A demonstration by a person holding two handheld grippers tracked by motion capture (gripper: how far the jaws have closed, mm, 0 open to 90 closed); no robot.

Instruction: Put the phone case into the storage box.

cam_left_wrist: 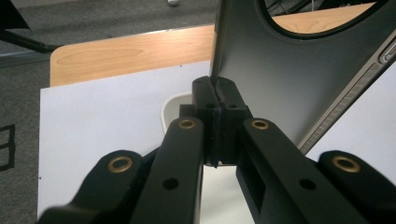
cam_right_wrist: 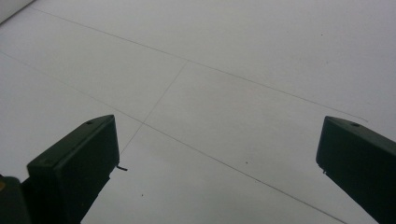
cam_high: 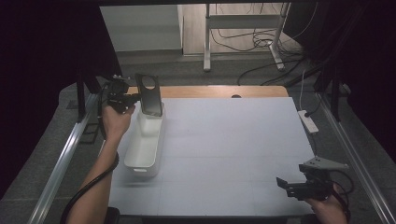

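Phone case is pinched at its edge by the left tongs, jaws clamped tight, and held upright over the far end of the white bin. Step judged: lowering in. Next: descent, then release. Right tongs, well apart from the bin, gape wide, nothing held.

We've got the high view looking forward and down over the whole white table, the left gripper view tight along its jaws at the phone case the high view also catches, and the right gripper view low over bare tabletop.
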